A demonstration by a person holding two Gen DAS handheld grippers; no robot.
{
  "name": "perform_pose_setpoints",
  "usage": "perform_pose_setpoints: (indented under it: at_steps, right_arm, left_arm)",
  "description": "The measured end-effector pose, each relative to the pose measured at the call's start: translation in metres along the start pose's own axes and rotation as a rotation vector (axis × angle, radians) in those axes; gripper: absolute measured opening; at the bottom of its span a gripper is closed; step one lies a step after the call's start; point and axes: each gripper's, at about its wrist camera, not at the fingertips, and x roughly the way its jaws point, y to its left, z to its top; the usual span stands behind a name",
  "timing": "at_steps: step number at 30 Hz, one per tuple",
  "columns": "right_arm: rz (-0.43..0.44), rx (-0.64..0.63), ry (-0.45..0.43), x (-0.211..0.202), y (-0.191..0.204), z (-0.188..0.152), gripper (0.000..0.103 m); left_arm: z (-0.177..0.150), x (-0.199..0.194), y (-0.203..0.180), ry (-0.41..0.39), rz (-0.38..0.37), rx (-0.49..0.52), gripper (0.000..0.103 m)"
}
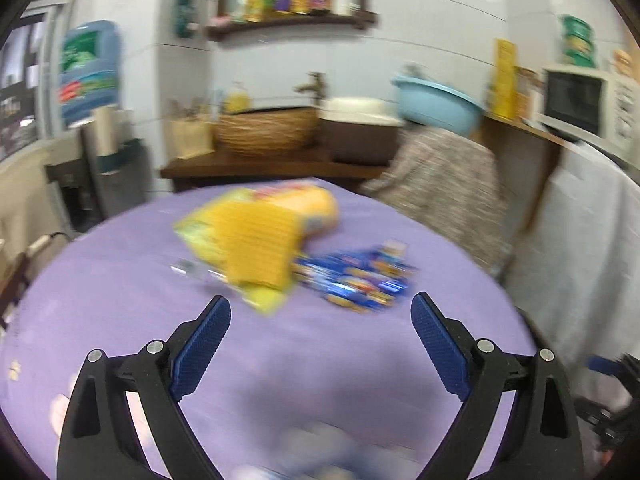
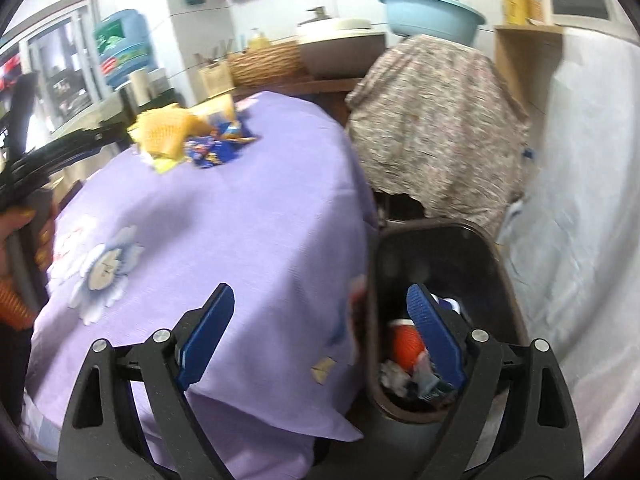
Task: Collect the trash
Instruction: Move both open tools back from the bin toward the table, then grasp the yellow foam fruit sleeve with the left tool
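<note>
Both claws stand wide with nothing between their blue pads. The left claw point(image 1: 321, 340) faces the leftover trash head-on: in its own view the yellow wrapper point(image 1: 256, 240) lies at about twelve o'clock, slightly toward eleven, just beyond the fingertips, and the blue wrapper point(image 1: 356, 280) sits at about one o'clock, touching or overlapping the yellow one at its lower right. The picture is blurred, so their exact outlines are unsure, but the yellow wrapper's long axis seems to run from ten o'clock toward four, across the claw's line rather than along it, while the blue one spreads flatter and wider on the purple surface point(image 1: 120, 300). The right claw point(image 2: 320, 330) is well apart from that pile; in its view the two wrappers lie far off at about eleven o'clock near the far rim of the surface, and its right pad hangs over the open bin point(image 2: 508, 264), which stands beside the surface at about one o'clock and already holds crumpled rubbish. I judge the left claw the nearer and better placed for the next pick, with a slight roll needed to close across the yellow wrapper's narrow side.
</note>
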Motion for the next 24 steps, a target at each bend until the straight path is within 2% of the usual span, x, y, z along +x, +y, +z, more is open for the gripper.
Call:
perform_pose_setpoints:
  at_steps: [2, 5, 11, 13, 15, 17, 19, 21, 24]
  right_arm:
    - [0.021, -0.01, 0.002, 0.002, 0.01, 0.002, 0.089]
    - [0.023, -0.039, 0.007, 0.003, 0.023, 0.005, 0.089]
    - [0.013, -0.074, 0.013, 0.0, 0.035, 0.01, 0.089]
    - [0.013, -0.079, 0.012, 0.0, 0.037, 0.012, 0.089]
    - [0.011, -0.088, 0.012, -0.001, 0.041, 0.013, 0.089]
    - [0.009, -0.096, 0.01, 0.0, 0.044, 0.015, 0.089]
    - [0.006, -0.105, 0.004, 0.0, 0.046, 0.018, 0.089]
    - [0.011, -0.115, 0.0, 0.001, 0.048, 0.021, 0.089]
    - [0.019, -0.131, -0.006, 0.006, 0.052, 0.03, 0.089]
  left_arm:
    - [0.009, 0.012, 0.022, -0.005, 0.051, -0.006, 0.091]
    - [0.018, 0.027, 0.038, -0.014, 0.063, 0.002, 0.09]
    - [0.036, 0.062, 0.038, -0.003, 0.078, 0.089, 0.085]
    - [0.038, 0.08, 0.034, 0.034, 0.094, 0.113, 0.072]
    - [0.038, 0.091, 0.031, 0.057, 0.111, 0.133, 0.065]
    - [0.037, 0.102, 0.03, 0.083, 0.144, 0.151, 0.052]
    - [0.035, 0.104, 0.034, 0.103, 0.154, 0.135, 0.021]
    - [0.034, 0.098, 0.039, 0.103, 0.132, 0.106, 0.012]
    - [0.03, 0.078, 0.043, 0.072, 0.107, 0.082, 0.009]
